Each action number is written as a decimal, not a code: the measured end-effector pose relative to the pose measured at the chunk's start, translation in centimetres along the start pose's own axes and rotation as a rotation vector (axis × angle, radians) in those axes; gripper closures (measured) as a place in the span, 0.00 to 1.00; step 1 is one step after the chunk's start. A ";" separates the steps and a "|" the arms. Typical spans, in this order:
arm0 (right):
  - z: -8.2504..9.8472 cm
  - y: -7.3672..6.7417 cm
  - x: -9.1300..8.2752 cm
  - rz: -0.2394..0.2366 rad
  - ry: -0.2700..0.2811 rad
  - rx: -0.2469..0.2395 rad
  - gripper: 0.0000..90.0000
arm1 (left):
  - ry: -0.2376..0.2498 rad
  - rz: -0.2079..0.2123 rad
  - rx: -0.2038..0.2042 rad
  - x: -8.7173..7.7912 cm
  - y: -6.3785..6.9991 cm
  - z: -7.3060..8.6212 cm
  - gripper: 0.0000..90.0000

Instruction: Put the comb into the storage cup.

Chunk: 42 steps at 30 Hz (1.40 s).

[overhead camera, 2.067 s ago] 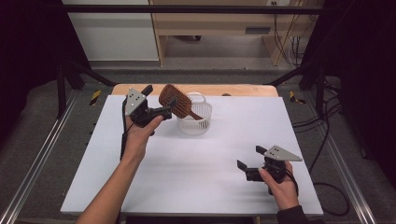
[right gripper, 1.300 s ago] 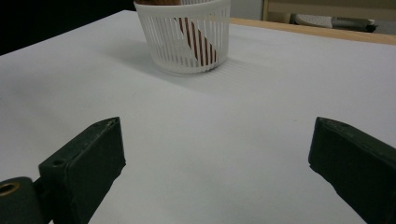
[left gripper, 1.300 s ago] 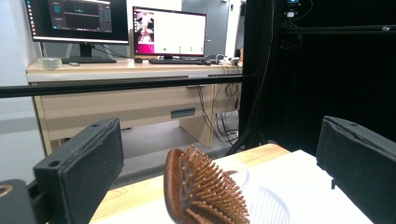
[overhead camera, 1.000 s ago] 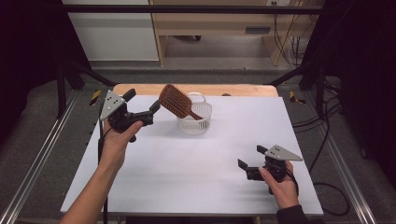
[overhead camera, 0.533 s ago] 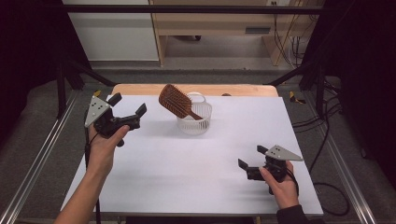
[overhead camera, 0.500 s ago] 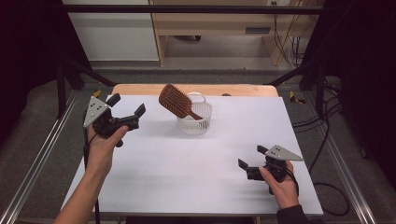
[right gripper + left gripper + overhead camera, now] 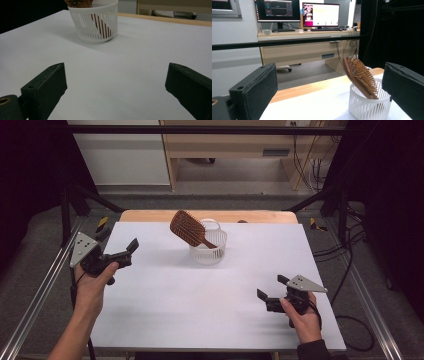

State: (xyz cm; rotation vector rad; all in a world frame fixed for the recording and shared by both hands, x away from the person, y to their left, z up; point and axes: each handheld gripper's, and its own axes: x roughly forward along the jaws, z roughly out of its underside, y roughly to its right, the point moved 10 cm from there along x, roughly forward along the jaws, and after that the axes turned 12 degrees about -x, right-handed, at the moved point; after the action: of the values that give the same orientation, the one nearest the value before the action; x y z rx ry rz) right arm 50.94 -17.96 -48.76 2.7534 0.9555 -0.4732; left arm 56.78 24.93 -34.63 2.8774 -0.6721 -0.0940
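Observation:
A brown wooden hairbrush (image 7: 187, 229) stands handle-down in a white slotted basket (image 7: 208, 249) at the back middle of the white table (image 7: 200, 305); its head leans out to the left. My left gripper (image 7: 119, 240) is open and holds nothing, raised over the table's left edge, well left of the basket. From the left gripper view the hairbrush (image 7: 359, 75) and basket (image 7: 368, 106) sit ahead and to the right, between the wide-apart jaws. My right gripper (image 7: 271, 288) rests open and unloaded at the front right. The right gripper view looks across bare table at the basket (image 7: 96, 23).
A wooden strip (image 7: 150, 215) borders the table's far edge. Metal frame rails (image 7: 40, 290) run along both sides, with cables (image 7: 345, 320) on the floor at right. A desk with two monitors (image 7: 319, 15) stands beyond the table.
My left gripper has drawn back from beside the hairbrush to the table's left edge, open. The hairbrush stays leaning in the basket. My right gripper has not moved.

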 end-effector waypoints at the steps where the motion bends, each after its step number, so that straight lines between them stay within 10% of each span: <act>1: 0.0 0.1 0.0 0.001 0.002 0.000 0.05 | -0.001 -0.001 0.004 -0.3 -0.1 0.0 0.01; 42: -0.5 1.3 -1.2 0.059 0.065 -0.054 0.05 | -0.078 -0.071 -0.064 -5.5 -3.9 8.5 0.01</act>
State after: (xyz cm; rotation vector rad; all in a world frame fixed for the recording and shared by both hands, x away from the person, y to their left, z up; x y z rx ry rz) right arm 50.94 -19.49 -47.80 2.7545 0.8852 -0.3456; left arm 52.66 29.43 -43.58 2.8490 -0.5689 -0.2337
